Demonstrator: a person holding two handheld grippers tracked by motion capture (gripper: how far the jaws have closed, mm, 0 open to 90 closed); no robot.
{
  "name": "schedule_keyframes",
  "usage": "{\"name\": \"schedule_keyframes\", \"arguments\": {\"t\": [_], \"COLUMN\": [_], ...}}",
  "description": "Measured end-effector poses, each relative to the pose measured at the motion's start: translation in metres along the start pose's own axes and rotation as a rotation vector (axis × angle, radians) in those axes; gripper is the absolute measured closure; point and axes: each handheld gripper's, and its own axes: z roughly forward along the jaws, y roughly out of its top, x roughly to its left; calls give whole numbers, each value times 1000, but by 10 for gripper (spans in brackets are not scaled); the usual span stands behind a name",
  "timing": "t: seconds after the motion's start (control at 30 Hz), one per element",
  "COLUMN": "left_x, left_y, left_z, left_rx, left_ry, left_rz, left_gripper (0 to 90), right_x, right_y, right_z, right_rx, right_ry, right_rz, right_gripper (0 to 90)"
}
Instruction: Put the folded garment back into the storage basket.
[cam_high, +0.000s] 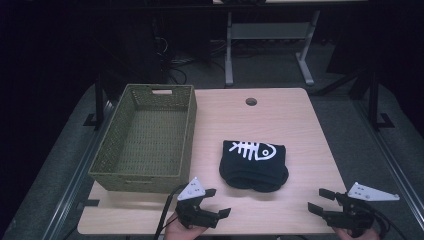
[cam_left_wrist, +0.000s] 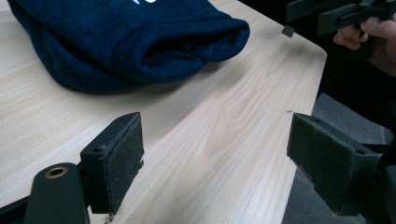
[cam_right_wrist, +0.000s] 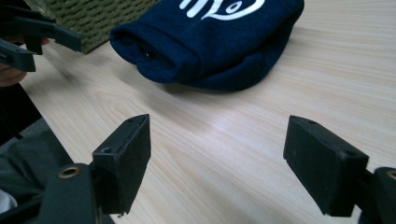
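Fingers (cam_left_wrist: 117, 158) parted near folded garment (cam_high: 254, 164)

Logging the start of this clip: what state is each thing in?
Left hand-held gripper: open, holding nothing, near the table's front edge.
Right hand-held gripper: open, holding nothing.
Dark garment: folded, lying on the table, fishbone print up.
Green woven basket: upright, empty.

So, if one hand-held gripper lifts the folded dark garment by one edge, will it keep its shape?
Probably not. The folded dark garment looks like soft knit with rounded, sagging folds, so it would likely droop and unfold. It seems light for its bulk. Its fuzzy surface on the wooden table suggests it would drag and bunch rather than slide cleanly if pushed.
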Motion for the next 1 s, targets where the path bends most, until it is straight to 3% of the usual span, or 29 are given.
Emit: {"name": "schedule_keyframes", "arguments": {"t": [0.37, 0.53, 0.83, 1.0], "left_x": [1, 2, 9, 15], "left_y": [11, 23, 40, 49], "left_z": [1, 3, 17, 28], "left_rx": [-35, -66, -63, -55], "left_ry": [2, 24, 81, 92], "left_rz": [-3, -10, -7, -21], "left_gripper": [178, 180, 174, 174], "right_x": [0, 1, -3, -7], "right_y": [12, 22, 35, 43], "right_z": [1, 7, 21, 29], "right_rx": [-39, -24, 14, 26], "right_ry": [26, 39, 45, 50], "right_rz": [26, 13, 7, 14], "right_gripper": [208, 206, 207, 207]}}
